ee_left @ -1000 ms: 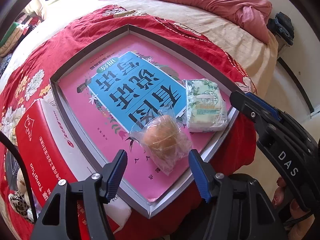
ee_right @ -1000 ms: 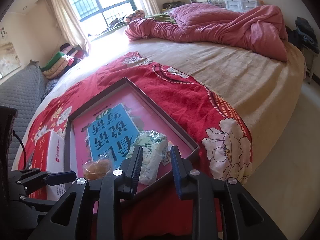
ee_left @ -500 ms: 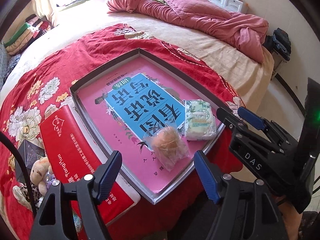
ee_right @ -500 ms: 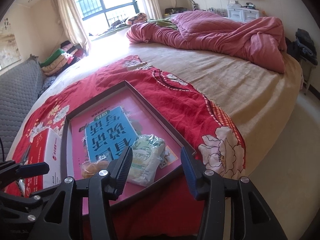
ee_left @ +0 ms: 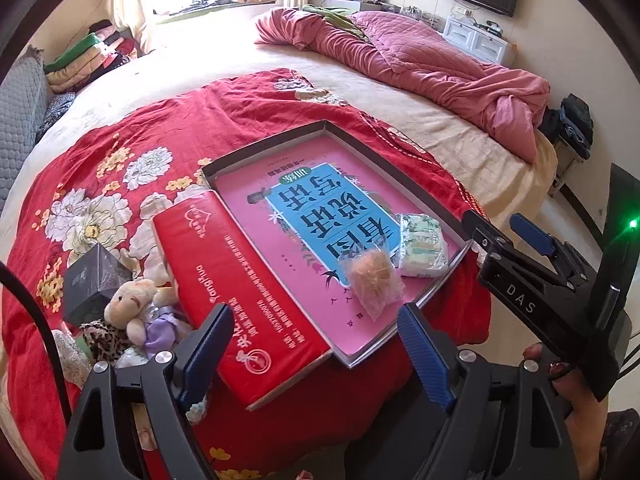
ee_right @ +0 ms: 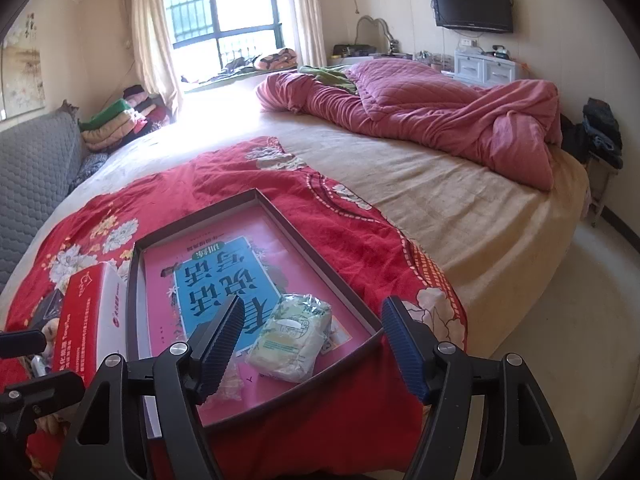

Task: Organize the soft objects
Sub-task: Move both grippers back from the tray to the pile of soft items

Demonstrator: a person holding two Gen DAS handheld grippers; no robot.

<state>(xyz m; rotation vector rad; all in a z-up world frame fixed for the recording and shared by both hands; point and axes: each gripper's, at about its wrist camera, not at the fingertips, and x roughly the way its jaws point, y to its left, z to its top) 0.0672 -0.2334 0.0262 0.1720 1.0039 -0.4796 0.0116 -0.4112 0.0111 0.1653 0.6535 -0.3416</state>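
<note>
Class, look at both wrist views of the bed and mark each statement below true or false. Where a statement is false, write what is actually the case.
1. The bagged bun lies inside the shallow tray. True.
2. The left gripper is clamped on the bun. False: its jaws stand open and empty, short of the tray.
3. The green-white packet lies in the tray beside the bun. True.
4. The plush bear sits in the tray. False: it lies on the red floral cover, outside the tray, by the red box.
5. The right gripper holds the packet. False: its jaws are open and apart from it.
</note>
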